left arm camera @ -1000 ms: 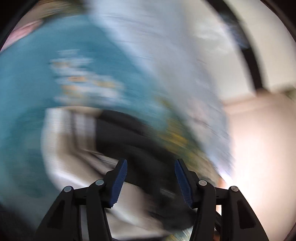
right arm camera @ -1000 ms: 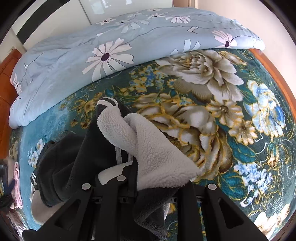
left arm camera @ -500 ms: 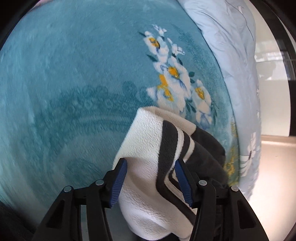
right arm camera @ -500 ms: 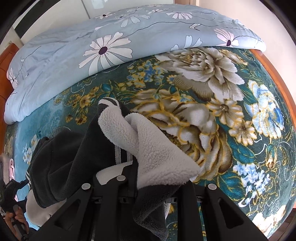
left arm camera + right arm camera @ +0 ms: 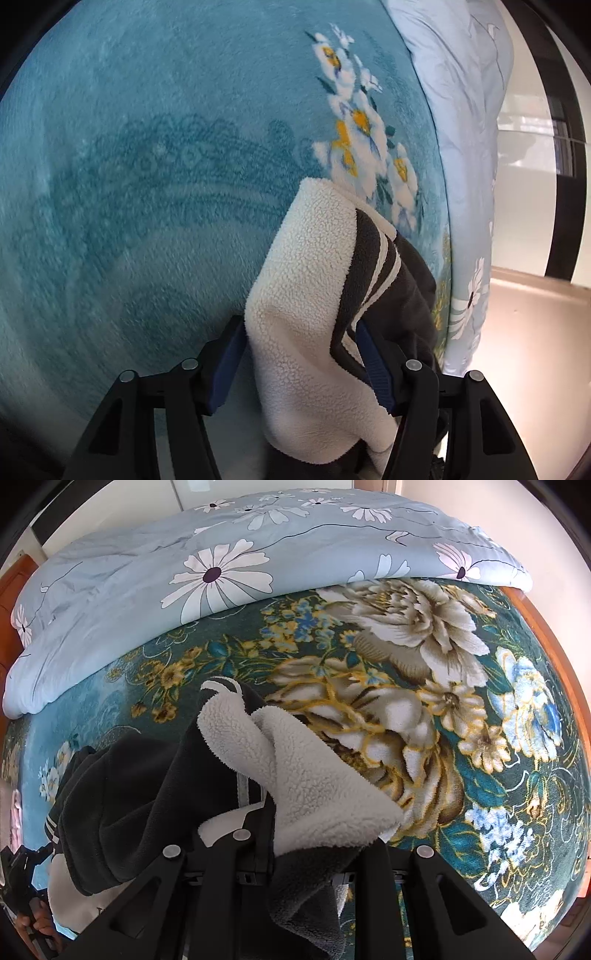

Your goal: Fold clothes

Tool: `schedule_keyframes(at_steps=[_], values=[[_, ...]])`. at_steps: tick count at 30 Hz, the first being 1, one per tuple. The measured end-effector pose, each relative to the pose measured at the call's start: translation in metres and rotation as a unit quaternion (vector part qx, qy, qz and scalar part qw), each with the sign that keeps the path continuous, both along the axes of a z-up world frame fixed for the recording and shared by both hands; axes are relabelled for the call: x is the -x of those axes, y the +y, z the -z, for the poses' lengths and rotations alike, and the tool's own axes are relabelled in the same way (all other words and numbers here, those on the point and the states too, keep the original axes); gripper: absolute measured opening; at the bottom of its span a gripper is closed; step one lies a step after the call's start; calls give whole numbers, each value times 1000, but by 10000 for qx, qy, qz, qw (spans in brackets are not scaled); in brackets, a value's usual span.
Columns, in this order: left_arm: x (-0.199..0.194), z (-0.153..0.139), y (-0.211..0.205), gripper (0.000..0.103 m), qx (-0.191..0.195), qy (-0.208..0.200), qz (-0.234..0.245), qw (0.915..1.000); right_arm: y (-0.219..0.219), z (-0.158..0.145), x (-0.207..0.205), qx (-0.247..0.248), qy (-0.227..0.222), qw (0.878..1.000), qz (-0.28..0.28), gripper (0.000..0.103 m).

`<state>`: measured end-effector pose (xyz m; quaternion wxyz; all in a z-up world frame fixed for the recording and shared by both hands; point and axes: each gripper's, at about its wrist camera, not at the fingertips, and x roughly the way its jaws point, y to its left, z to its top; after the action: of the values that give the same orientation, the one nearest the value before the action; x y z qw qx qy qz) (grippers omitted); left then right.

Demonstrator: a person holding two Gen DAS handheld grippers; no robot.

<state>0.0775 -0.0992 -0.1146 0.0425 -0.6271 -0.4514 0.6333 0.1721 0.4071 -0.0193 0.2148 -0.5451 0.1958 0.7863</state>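
The left gripper (image 5: 303, 363) is reaching low over the teal plush blanket (image 5: 147, 184), its jaws standing spread around a fold of the fleece garment (image 5: 314, 295) without pressing it. The right gripper (image 5: 306, 853) is pinching the same garment, which is lying bunched on the blanket. The garment is dark grey outside, with curly white lining and white stripes. A smooth daisy-printed quilt (image 5: 229, 572) is lying behind.

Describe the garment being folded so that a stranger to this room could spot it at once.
Start from the bed's teal floral blanket, below the pale blue daisy-print duvet along its far edge. In the middle lies a crumpled fleece jacket, held up by the right gripper. It alone is dark grey outside with fluffy white lining and white-striped trim.
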Motion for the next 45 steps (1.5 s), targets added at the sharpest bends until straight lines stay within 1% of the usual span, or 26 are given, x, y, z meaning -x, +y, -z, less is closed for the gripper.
schedule_keyframes(at_steps=[2, 3, 5, 6, 7, 10, 12, 14, 16, 18, 20, 23, 26, 30, 32, 35, 37, 38, 39, 41, 43, 45], values=[[1, -1, 2, 63, -101, -27, -33, 9999, -1, -1, 1, -12, 0, 10000, 9, 20], [2, -3, 5, 61, -61, -8, 15, 10000, -2, -2, 1, -12, 9, 10000, 22, 20], [5, -7, 13, 44, 199, -11, 172, 9997, -2, -5, 1, 3, 57, 10000, 41, 20], [6, -9, 17, 29, 328, -13, 251, 9991, -3, -7, 0, 9, 84, 10000, 45, 20], [6, -11, 19, 22, 402, 7, 298, 9987, -4, -8, 0, 9, 110, 9999, 36, 20], [4, -19, 21, 15, 466, 124, 355, 9982, -7, -15, -3, -3, 219, 9998, -15, 20], [0, -30, 17, 14, 405, 327, 262, 9983, -9, -21, -5, -13, 342, 9994, -35, 20], [-5, -44, 12, 14, 310, 569, 127, 9978, -12, -32, -7, -49, 555, 9984, -66, 19], [-7, -64, 7, 13, 218, 867, 11, 9960, -16, -46, -8, -97, 803, 9967, -106, 19], [-9, -93, 4, 13, 254, 1259, 37, 9917, -20, -60, -9, -146, 1050, 9943, -145, 18], [-10, -124, 2, 13, 331, 1673, 111, 9853, -24, -74, -11, -194, 1296, 9912, -185, 17], [-14, -179, -6, 12, 484, 2353, 138, 9706, -30, -104, -13, -118, 1812, 9831, -236, 16], [-16, -231, -19, 12, 617, 2997, 75, 9520, -40, -138, -16, -164, 2320, 9718, -392, 16], [-36, -293, -41, 12, 820, 3757, -48, 9231, -54, -187, -22, -318, 2984, 9518, -640, 16], [-52, -317, -54, 12, 872, 4072, -140, 9091, -60, -209, -28, -346, 3281, 9412, -728, 16], [-74, -341, -69, 12, 895, 4382, -237, 8941, -69, -232, -39, -348, 3598, 9286, -835, 16], [-86, -352, -75, 12, 963, 4515, -199, 8868, -77, -243, -47, -378, 3711, 9230, -948, 16], [-92, -356, -77, 12, 1002, 4556, -173, 8844, -81, -247, -52, -409, 3731, 9212, -1027, 16], [-98, -360, -79, 12, 1032, 4565, -147, 8836, -85, -251, -57, -425, 3742, 9198, -1105, 16], [-110, -365, -82, 12, 1052, 4584, -93, 8824, -89, -257, -69, -305, 3742, 9186, -1230, 16], [-123, -376, -86, 12, 1021, 4676, -50, 8780, -87, -265, -81, -141, 3828, 9146, -1296, 16], [-132, -393, -89, 12, 1096, 4772, -12, 8719, -85, -274, -92, 22, 3912, 9102, -1361, 16]])
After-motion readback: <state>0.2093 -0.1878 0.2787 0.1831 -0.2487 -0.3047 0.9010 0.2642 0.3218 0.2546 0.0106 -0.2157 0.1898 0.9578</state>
